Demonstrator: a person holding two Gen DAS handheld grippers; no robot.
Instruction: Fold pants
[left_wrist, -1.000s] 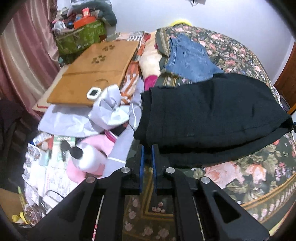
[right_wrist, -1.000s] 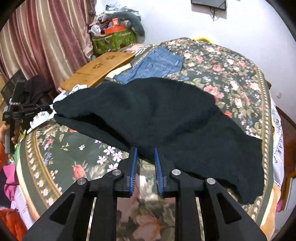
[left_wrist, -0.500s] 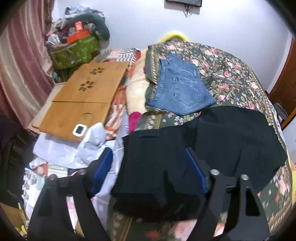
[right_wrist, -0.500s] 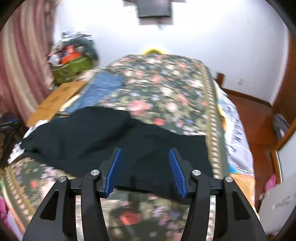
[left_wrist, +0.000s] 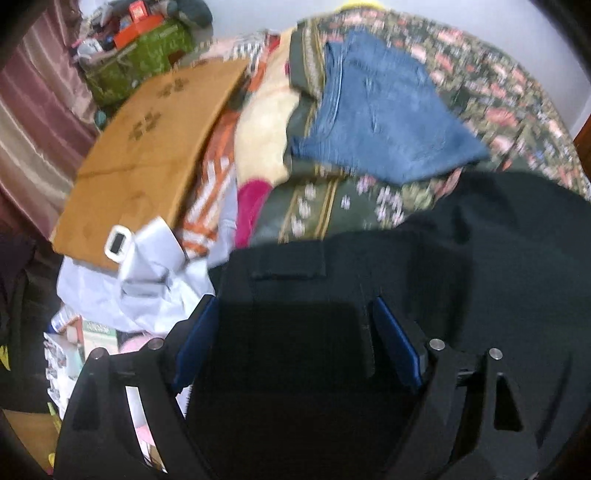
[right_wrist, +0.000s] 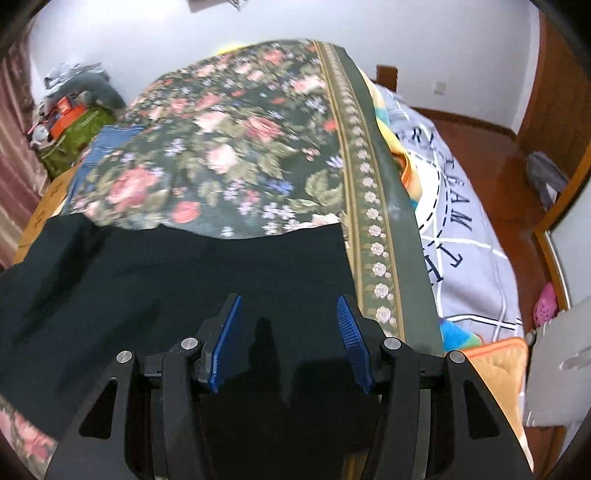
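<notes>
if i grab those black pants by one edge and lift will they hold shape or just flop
Likely flop: the black pants drape limply over the floral bedspread with soft wrinkles. Probably light but clingy, since the matte cloth looks grippy, not slick. A lifted edge would likely drag the rest along.

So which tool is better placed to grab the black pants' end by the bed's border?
Right, probably. The right tool hangs open over the black pants end beside the blanket's border stripe. The left tool sits open over the opposite end.

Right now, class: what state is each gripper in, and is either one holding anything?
Left gripper: open, jaws wide above the black pants, gripping nothing.
Right gripper: open over the same pants, holding nothing.
</notes>
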